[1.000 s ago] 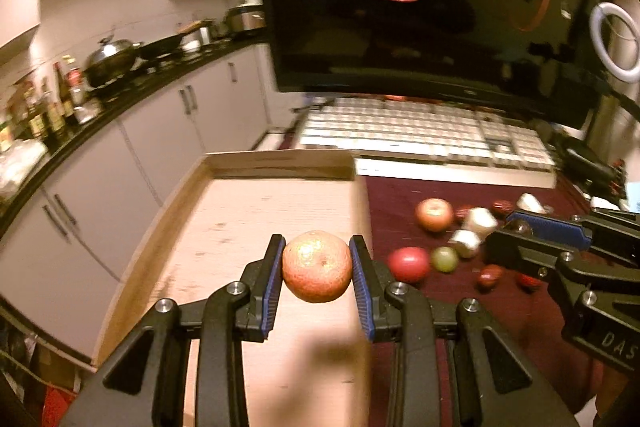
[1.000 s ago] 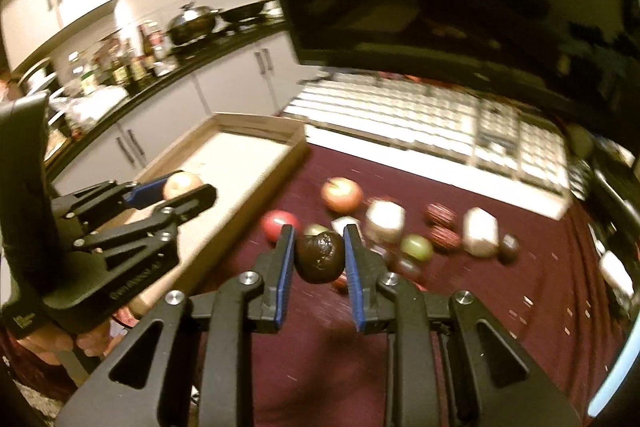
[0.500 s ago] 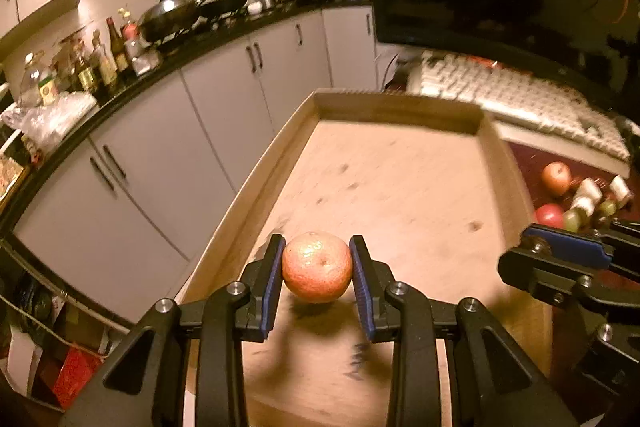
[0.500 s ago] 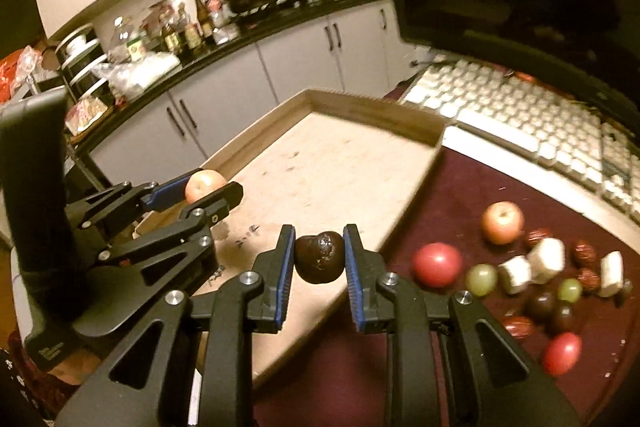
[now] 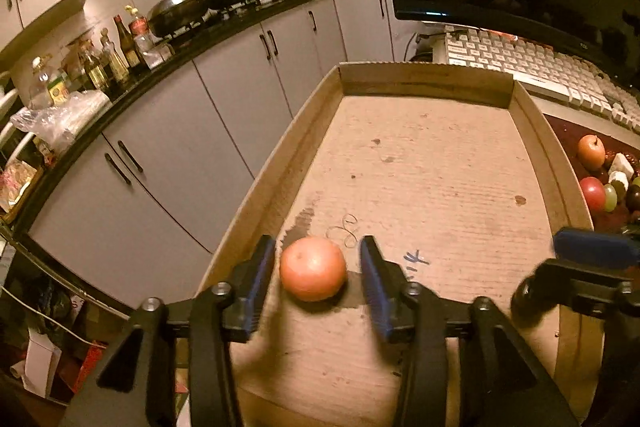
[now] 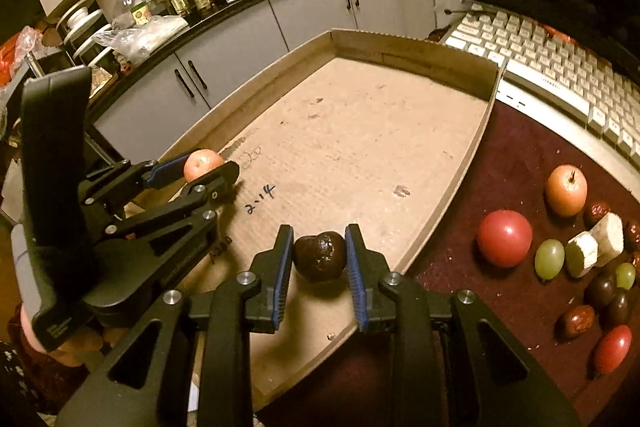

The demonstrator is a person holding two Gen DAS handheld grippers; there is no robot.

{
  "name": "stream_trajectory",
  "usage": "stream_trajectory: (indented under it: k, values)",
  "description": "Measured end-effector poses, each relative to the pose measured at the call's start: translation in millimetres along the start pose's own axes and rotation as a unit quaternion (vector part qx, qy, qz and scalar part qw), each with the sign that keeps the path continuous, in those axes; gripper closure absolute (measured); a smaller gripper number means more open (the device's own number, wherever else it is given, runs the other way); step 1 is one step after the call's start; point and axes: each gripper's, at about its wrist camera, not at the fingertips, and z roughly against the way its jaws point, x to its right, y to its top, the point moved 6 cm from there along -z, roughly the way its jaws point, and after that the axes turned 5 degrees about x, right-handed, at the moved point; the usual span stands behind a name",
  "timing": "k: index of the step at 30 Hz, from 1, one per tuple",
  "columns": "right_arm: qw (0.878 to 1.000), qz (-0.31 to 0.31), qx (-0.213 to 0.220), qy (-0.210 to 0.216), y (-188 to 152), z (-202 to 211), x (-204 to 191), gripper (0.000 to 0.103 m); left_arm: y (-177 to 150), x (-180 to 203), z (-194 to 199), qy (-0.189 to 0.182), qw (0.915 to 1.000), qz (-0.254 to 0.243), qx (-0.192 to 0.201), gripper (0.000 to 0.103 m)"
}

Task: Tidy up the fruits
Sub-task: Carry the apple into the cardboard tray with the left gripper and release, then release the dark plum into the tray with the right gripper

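My left gripper [image 5: 318,279] is opening, and the orange [image 5: 313,268] sits between its jaws on the floor of the cardboard tray [image 5: 424,79], no pad touching it. My right gripper [image 6: 316,259] is opening a little too but pinches the dark fruit [image 6: 319,256], just above the tray's near edge, so it goes straight down.

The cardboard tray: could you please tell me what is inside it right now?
Inside the cardboard tray an orange fruit lies between the opening jaws of the left gripper, untouched by either pad. The tray's near corners are hidden behind both grippers.
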Motion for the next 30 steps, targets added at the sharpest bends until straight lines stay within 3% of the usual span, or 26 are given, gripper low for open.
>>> stream_trajectory:
  k: [2, 4, 6, 7, 11, 18, 24, 27, 30]
  values:
    - [1.000, -0.008, 0.005, 0.015, 1.0, 3.1, 1.4, 0.073, 1.3, -0.5, 1.4, 0.004, 1.0000, -0.002, 0.005, 0.047]
    - [0.999, -0.013, 0.019, 0.026, 1.9, 12.2, 3.5, 0.064, 3.0, -0.9, 4.7, 0.000, 0.9999, 0.002, 0.011, 0.047]
    - [0.999, -0.014, 0.037, 0.025, 4.0, 22.8, 5.7, 0.047, 3.8, -0.2, 8.0, -0.005, 0.9998, 0.006, 0.016, 0.045]
    - [0.998, -0.016, 0.050, 0.024, 5.7, 28.2, 8.3, 0.046, 4.9, 0.4, 10.3, -0.008, 0.9997, 0.007, 0.021, 0.044]
    - [0.995, -0.044, 0.090, 0.007, 6.5, 50.0, 31.6, 0.045, 9.7, 3.3, 16.6, -0.014, 0.9993, 0.012, 0.033, 0.043]
    - [0.987, -0.050, 0.073, -0.131, -15.5, 46.4, 67.8, 0.045, 22.5, 6.9, 34.3, -0.021, 0.9977, 0.015, 0.063, 0.043]
    - [0.994, 0.008, 0.052, -0.093, -23.9, 31.9, 25.2, 0.045, 32.5, 10.9, 47.9, -0.025, 0.9958, 0.014, 0.086, 0.039]
    - [0.994, 0.034, 0.062, -0.085, -23.5, 38.9, 13.3, 0.045, 33.7, 23.5, 52.5, -0.053, 0.9949, 0.011, 0.085, 0.039]
    - [0.990, 0.009, 0.093, -0.102, -14.9, 61.9, 37.5, 0.045, 32.6, 49.6, 58.6, -0.109, 0.9909, -0.003, 0.079, 0.039]
